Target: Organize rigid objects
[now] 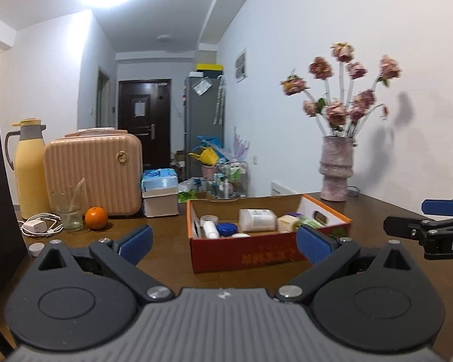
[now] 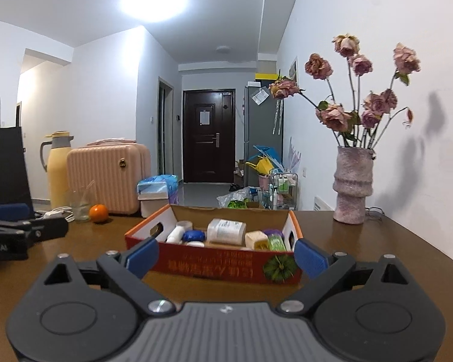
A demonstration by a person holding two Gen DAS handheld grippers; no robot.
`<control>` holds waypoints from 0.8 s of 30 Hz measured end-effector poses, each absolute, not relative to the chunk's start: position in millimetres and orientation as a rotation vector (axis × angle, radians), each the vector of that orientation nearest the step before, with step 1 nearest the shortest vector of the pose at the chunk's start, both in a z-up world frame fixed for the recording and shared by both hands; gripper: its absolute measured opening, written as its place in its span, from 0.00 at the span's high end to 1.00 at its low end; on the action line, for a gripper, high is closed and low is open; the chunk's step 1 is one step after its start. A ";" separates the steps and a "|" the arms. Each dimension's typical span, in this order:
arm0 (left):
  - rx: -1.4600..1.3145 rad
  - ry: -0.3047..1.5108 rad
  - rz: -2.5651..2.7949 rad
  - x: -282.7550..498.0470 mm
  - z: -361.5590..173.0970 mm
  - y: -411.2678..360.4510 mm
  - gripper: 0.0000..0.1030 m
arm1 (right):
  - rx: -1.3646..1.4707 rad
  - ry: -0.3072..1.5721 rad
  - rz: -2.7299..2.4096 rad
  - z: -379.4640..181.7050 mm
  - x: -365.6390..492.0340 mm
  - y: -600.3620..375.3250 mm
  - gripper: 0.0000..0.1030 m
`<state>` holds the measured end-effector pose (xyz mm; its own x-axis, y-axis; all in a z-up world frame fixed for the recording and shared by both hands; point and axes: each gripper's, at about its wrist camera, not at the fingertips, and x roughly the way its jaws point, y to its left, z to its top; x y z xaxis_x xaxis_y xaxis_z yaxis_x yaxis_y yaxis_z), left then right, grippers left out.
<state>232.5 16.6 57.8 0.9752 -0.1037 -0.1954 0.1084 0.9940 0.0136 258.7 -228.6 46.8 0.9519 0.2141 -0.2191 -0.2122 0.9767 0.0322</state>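
The left hand-held gripper [image 1: 223, 239] stands wide open above the brown desk [image 1: 166, 259], nothing between its blue pads. Ahead lies a red cardboard box [image 1: 256, 253] with bottles inside. An orange [image 1: 96, 218] sits beside a glass [image 1: 68, 211].

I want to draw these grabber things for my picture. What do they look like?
Each gripper is the same: the left gripper and the right gripper have a grey ribbed body, two round black discs, black angled arms with silver bolts, and bright blue ridged finger pads. White letters are printed on the black side. No cables or sleeves show.
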 end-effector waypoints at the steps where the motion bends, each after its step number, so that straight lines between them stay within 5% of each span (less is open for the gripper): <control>1: 0.023 0.196 -0.109 221.6 58.0 17.7 0.00 | 0.008 0.228 0.210 46.2 246.3 -229.4 0.06; 24: 0.012 0.228 -0.123 32.0 -16.4 19.4 0.00 | 0.092 0.225 0.167 -9.8 35.5 -193.0 0.00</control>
<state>32.0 19.4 -16.4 0.9666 -0.1208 -0.2260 0.1234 0.9924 -0.0026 35.5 -193.0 -9.8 0.9610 0.1749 -0.2142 -0.1544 0.9819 0.1093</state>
